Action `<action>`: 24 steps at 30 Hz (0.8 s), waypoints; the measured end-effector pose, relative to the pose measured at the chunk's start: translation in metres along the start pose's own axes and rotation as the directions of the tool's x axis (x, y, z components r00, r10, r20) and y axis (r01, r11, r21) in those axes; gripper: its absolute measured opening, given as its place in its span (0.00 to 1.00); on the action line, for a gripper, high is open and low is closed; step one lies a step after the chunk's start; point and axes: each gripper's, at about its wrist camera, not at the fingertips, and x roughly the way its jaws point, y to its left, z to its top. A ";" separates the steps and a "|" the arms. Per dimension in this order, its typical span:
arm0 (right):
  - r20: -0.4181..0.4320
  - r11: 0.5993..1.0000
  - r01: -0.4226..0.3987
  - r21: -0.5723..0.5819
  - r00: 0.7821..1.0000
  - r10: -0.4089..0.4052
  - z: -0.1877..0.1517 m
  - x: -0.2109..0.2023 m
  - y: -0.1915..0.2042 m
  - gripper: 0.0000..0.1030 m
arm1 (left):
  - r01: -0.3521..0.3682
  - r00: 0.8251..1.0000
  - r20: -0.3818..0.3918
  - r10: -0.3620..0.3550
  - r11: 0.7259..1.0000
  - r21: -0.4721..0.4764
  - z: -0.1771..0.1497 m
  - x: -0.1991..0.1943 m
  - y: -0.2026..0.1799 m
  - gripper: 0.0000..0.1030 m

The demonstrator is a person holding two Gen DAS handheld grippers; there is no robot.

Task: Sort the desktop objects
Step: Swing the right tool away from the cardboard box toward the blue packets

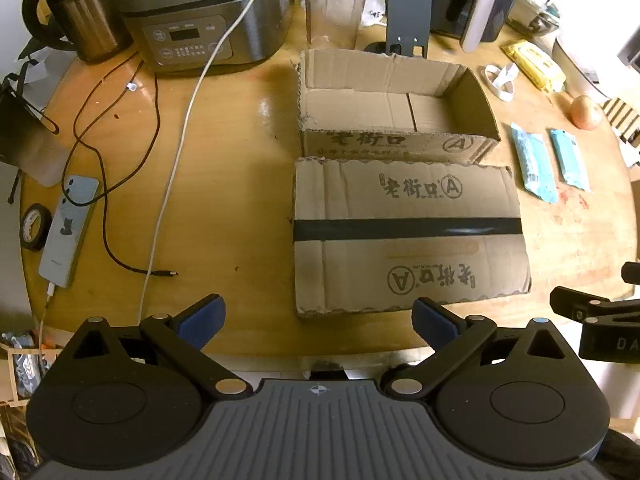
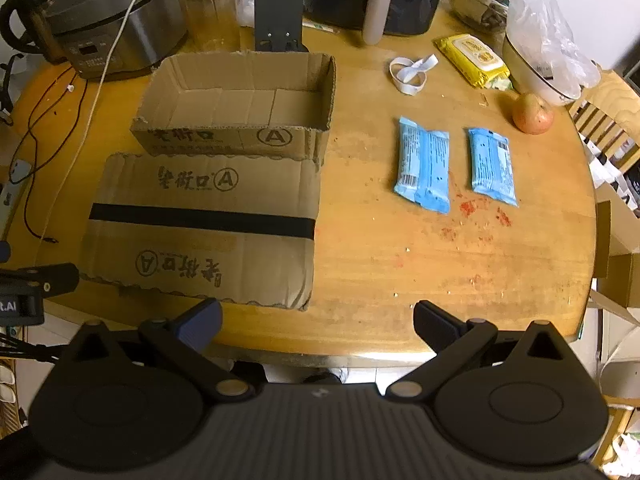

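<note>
Both grippers sit nearest the lens, hovering above the near edge of the wooden desk (image 2: 360, 264). Fingers of the left gripper (image 1: 318, 318) are spread as wide as they go, and nothing lies between them. Fingers of the right gripper (image 2: 318, 318) are spread just as wide, also holding nothing.

Sorting appears not to have begun. Places below are given relative to the open cardboard box (image 2: 240, 100), which stands toward the far middle of the desk and looks empty.

Touching the box's near wall lies a flat cardboard sheet (image 2: 200, 224) with a black tape stripe across it. Behind the box and to its left stands a silver rice cooker (image 1: 196, 20), with a kettle (image 1: 76, 16) further left. Directly behind the box are a clear lidded jar (image 1: 334, 4) and a dark stand (image 1: 408, 20).

To the right of the box, well apart from it, lie two blue snack packets side by side: the nearer blue packet (image 2: 424, 164) and the farther blue packet (image 2: 491, 166). Right of the box and further back are a yellow wipes pack (image 2: 474, 58), a round fruit (image 2: 532, 114) and a loop of white strap (image 2: 410, 72).

Far to the left of the box lie a phone (image 1: 68, 232), a roll of black tape (image 1: 34, 226) and trailing cables.

Judging by the layout, the loose items still wait to be gathered, likely into the box, so everything remains to be done.
</note>
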 end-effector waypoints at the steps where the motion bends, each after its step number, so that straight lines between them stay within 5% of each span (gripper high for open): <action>1: 0.001 1.000 -0.006 -0.008 1.000 0.006 0.001 0.000 -0.002 1.00 | -0.004 1.000 0.003 0.004 1.000 -0.006 0.000 -0.001 -0.001 0.99; 24: 0.023 0.997 -0.037 -0.070 0.999 0.038 0.013 0.008 -0.065 1.00 | -0.063 0.998 -0.024 0.062 0.997 -0.041 0.014 0.000 -0.051 0.99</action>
